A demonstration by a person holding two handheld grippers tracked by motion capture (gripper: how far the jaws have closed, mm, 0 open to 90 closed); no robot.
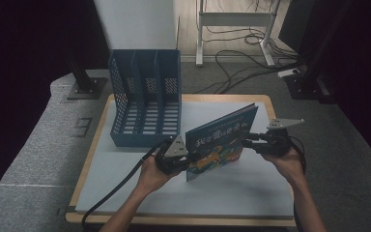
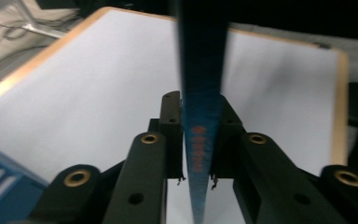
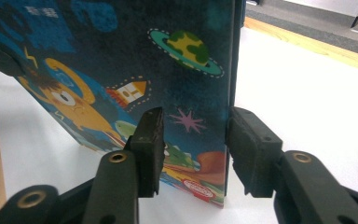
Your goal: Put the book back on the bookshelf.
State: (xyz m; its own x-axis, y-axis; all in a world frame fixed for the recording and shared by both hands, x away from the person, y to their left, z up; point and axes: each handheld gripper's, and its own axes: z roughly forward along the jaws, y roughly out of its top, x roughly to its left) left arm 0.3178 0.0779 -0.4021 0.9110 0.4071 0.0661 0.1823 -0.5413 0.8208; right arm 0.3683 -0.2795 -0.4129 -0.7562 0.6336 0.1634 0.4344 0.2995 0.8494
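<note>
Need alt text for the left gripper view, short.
The left gripper is shut on the thin edge of a dark blue book, seen edge-on and standing upright between its black jaws. Behind lies a white table top with a wooden rim.

Left claw (image 1: 182,155) clamped tight, right claw (image 1: 249,141) jaws apart

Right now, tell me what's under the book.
The book stands on edge on the white tabletop, held by the left gripper. Only bare white surface shows beside its bottom edge; the contact line itself is hidden.
</note>
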